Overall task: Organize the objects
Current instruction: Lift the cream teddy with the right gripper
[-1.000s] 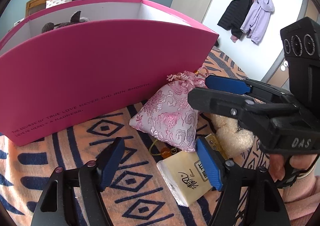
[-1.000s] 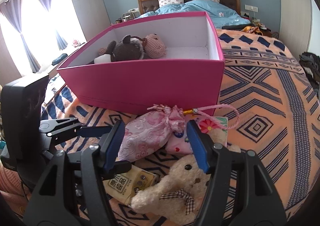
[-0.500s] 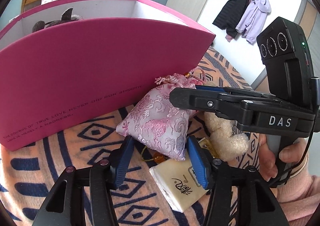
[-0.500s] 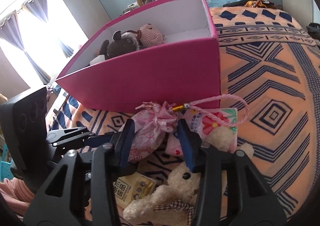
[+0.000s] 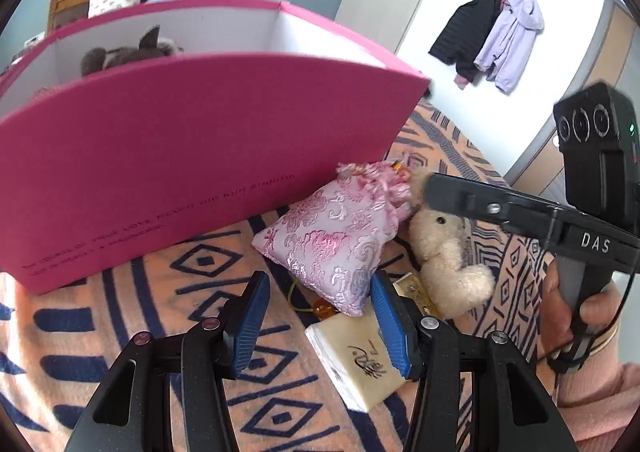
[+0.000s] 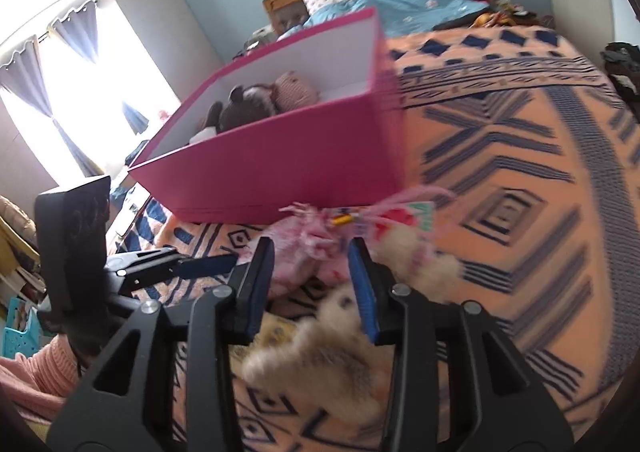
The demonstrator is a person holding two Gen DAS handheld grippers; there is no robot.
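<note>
On the patterned bed blanket (image 5: 100,324), the pink brocade pouch (image 5: 332,236) lies just before the pink box (image 5: 192,155), between the parted fingers of both the left claw (image 5: 320,326) and right claw (image 6: 310,284), neither gripping it.

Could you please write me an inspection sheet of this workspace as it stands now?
Surface: orange blanket with dark blue pattern, on a bed.
Job's things: pink box holding soft toys; pink pouch, cream teddy bear, tissue pack lying in front of it.
Clutter: flowered packet under the bear.
Grippers: left tongs open around the pouch's near end; right tongs open over the pouch's neck.
Cables: thin black cord at the right hand.
Surroundings: two jackets on hooks, curtains.
</note>
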